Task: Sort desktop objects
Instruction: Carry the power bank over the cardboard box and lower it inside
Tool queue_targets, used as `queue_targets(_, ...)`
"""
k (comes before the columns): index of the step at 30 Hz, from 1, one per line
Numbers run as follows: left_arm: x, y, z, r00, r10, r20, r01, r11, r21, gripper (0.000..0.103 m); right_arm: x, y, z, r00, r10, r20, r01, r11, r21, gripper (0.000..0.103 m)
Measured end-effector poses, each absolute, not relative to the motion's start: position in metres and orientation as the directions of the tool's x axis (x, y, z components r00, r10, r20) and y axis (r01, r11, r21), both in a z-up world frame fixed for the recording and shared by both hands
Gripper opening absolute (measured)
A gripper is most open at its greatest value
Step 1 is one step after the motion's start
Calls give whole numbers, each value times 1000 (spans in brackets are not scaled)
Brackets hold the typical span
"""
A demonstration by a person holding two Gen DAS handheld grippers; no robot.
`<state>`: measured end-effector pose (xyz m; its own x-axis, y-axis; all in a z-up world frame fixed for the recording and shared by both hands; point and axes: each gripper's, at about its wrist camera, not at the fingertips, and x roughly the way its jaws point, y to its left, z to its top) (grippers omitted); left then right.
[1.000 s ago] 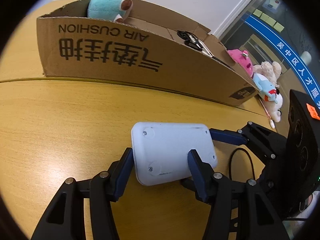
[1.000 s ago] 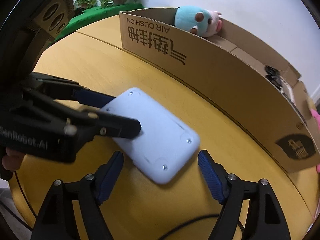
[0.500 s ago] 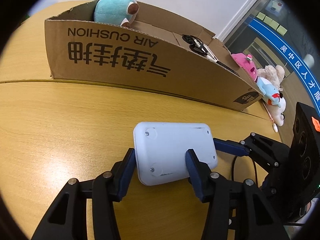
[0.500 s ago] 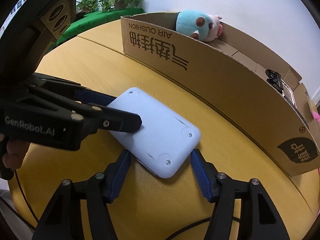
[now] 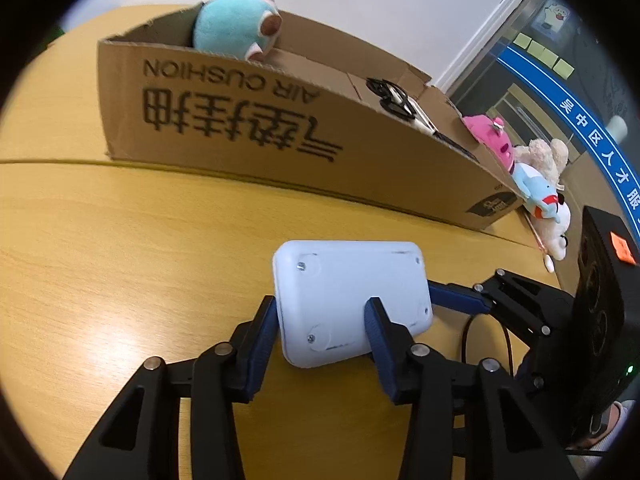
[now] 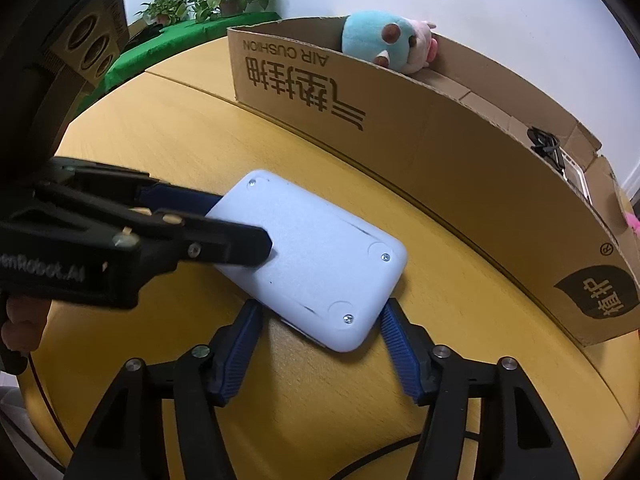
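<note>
Right now my left gripper (image 5: 322,316) and right gripper (image 6: 320,316) both pinch the pale blue rounded plastic case (image 6: 308,260) lying on the yellow wooden table (image 6: 180,152); uneven lifting could twist it free.

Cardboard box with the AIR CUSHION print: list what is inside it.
Inside the brown cardboard box, a turquoise plush toy pokes above the rim at one end, and black looped items over something white show near the other. The front wall hides the rest.
</note>
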<state>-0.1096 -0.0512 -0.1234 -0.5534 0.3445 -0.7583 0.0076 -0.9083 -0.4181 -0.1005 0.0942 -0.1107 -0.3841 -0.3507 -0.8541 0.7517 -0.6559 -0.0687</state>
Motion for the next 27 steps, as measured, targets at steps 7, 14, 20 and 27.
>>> queue_targets(7,-105,-58,-93,-616,320,-720,-3,-915,-404,42,-97,87,-84,-435,-385,-814,748,-657,-89,55)
queue_targets(14,-108,-60,-38,-705,287,-649,-47,-931,-361,42,-99,83,-30,-515,-425,-745,740,-658,-136,55)
queue_targets(20,-135,-57,9,-767,246,-592,-87,-955,-283,42,-125,78,20,-572,-436,-695,726,-664,-181,55)
queue_targets(27,-194,-52,58,-811,218,-543,-118,-970,-213,41,-184,74,67,-614,-449,-649,698,-692,-182,55)
